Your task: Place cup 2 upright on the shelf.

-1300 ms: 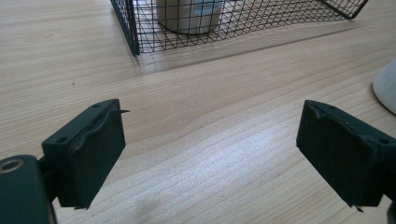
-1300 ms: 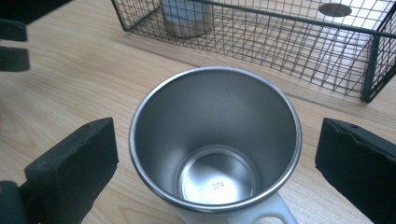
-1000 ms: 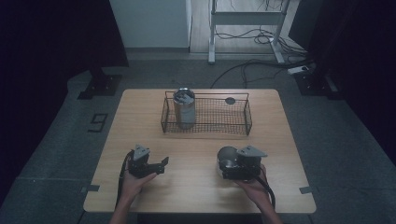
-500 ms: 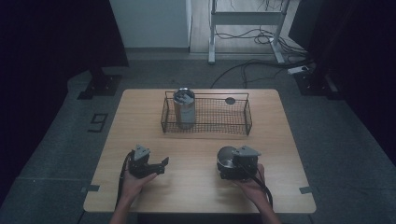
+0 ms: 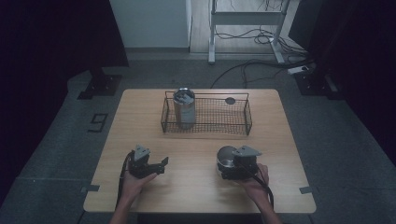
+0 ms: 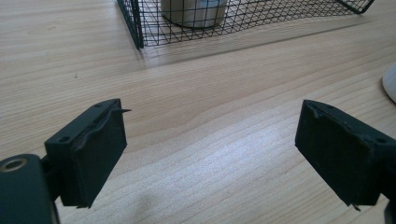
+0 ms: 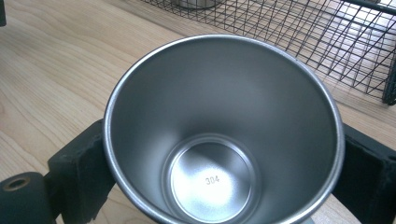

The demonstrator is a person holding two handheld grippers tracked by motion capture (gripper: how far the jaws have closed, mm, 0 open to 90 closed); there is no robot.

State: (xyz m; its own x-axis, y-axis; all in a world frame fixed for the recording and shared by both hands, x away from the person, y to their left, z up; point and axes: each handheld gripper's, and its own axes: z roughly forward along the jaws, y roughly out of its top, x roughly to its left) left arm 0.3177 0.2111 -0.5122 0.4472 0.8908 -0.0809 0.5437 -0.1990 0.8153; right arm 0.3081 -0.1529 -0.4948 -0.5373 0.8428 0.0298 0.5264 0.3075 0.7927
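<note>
Two grippers are sitting low in the high view, each held in a person's hand that is coming in from the bottom edge. The right gripper [image 5: 227, 164] is lying at the lower right of the counter [image 5: 280, 140], and its fingers [image 7: 77, 170] have just been closing around a steel cup [image 5: 226, 157]. In the right gripper view the cup [image 7: 224, 130] is standing upright between the two black fingers, its open mouth facing the camera and its rim reaching both of them; the fingers are pressing on its sides at the left and right edges of the frame.

The left gripper [image 5: 163, 165] is resting at the lower left of the counter, pointing toward the right of the frame. Its fingers [image 6: 88, 151] have just been closing a little, yet they are standing well apart with bare wood between them and nothing in their hold.

A wire basket [image 5: 247, 116] is sitting in the upper middle of the counter, well apart from both grippers. A second metal cup [image 5: 184, 107] is standing upright inside the basket at its left end. In the left gripper view the basket corner [image 6: 135, 28] is showing at the top of the frame.
</note>
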